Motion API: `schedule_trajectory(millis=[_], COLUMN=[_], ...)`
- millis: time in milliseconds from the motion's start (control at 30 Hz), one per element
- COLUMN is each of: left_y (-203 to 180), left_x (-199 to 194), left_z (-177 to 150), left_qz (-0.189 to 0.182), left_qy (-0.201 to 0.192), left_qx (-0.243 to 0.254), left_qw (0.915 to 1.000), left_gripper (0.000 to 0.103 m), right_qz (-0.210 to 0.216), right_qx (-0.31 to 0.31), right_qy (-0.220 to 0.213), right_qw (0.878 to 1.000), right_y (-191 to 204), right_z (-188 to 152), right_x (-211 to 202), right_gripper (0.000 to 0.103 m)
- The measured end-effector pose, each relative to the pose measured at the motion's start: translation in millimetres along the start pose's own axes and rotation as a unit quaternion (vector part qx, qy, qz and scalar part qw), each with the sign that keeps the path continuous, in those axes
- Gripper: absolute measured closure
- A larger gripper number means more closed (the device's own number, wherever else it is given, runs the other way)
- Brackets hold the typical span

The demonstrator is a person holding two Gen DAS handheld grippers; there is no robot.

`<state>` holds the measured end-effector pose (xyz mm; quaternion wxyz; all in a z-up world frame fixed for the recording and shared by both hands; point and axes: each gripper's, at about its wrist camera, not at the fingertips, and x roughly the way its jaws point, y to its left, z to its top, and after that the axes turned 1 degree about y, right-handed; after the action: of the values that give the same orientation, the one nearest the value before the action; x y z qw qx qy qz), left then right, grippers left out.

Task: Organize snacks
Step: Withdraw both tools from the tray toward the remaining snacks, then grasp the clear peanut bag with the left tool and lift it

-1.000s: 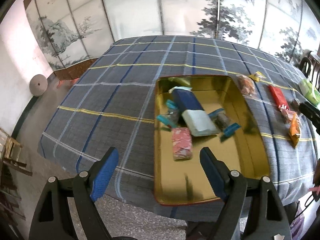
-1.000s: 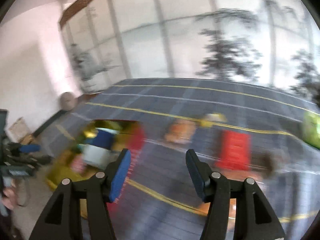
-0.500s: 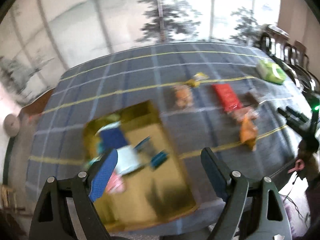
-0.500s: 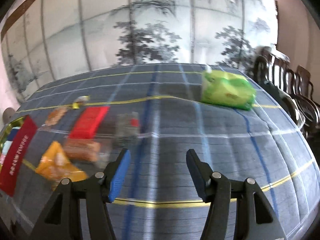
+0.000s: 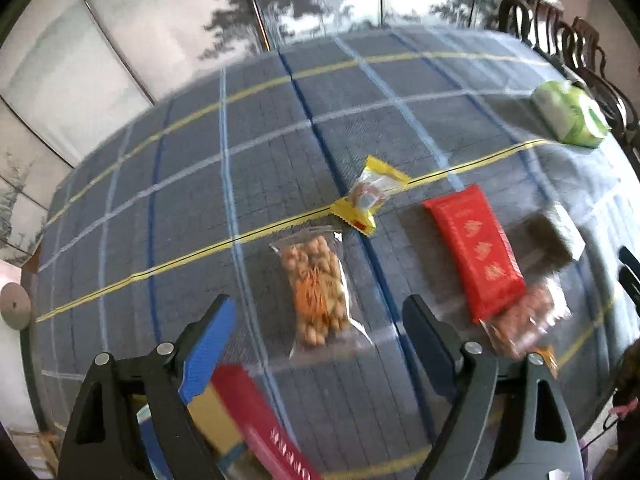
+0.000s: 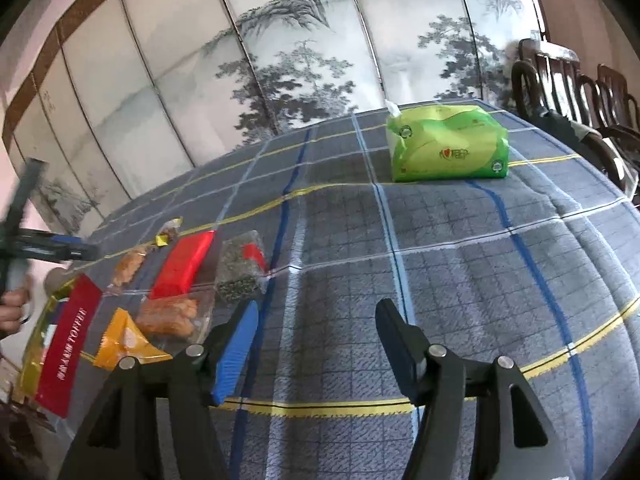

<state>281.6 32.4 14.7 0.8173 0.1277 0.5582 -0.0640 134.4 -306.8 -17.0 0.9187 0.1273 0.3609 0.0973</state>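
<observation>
The left tongs point(image 5: 316, 344) no longer hover over the gold tray point(image 5: 208, 420); they now hang over the loose snacks along the desk's point(image 5: 248, 152) middle, empty, with the clear bag of nuts point(image 5: 316, 284) below them and the tray slipped under their near side. The right tongs point(image 6: 316, 340) have swung from the tray end toward the desk's right edge, now facing bare cloth before the green tissue pack point(image 6: 448, 144), their jaws opening with nothing between.

blue-grey plaid tablecloth point(image 5: 256, 168), red packet point(image 5: 476, 248)
</observation>
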Motion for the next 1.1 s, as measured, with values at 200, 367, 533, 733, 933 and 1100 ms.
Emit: schedule_trajectory(millis=[200,367,533,733,933,1100], left_y=[7,3,-12,-36,-49,-44], left_x=[42,52,37,-37,-94,-117], left_z=[13,12,-9,-67,-124,-155], left_qz=[-0.013,-0.034,-0.019,-0.093,-0.112,-0.109], left_qy=[0.045,0.044,0.03,-0.022,-0.055,-0.061], left_qx=[-0.022,-0.034,-0.076,-0.128,-0.136,-0.154], left_qw=[0.9987,0.9979,0.9965,0.9871,0.9829,0.9801], left_gripper=[0.024,0.067,0.068,0.067,0.067,0.067], right_qz=[0.024,0.031,0.026,0.046,0.103,0.12], right_qx=[0.007,0.003,0.014,0.004,-0.073,-0.074], right_qy=[0.003,0.003,0.006,0.027,0.041,0.044], right_qw=[1.0,1.0,1.0,0.999,0.991,0.989], right_y=[-1,0,-2,0,32,45], right_z=[-3,-2,-1,0,-17,-13], right_x=[-1,-1,2,9,-5,-11], right_gripper=[0.04,0.04,0.04,0.04,0.04,0.04])
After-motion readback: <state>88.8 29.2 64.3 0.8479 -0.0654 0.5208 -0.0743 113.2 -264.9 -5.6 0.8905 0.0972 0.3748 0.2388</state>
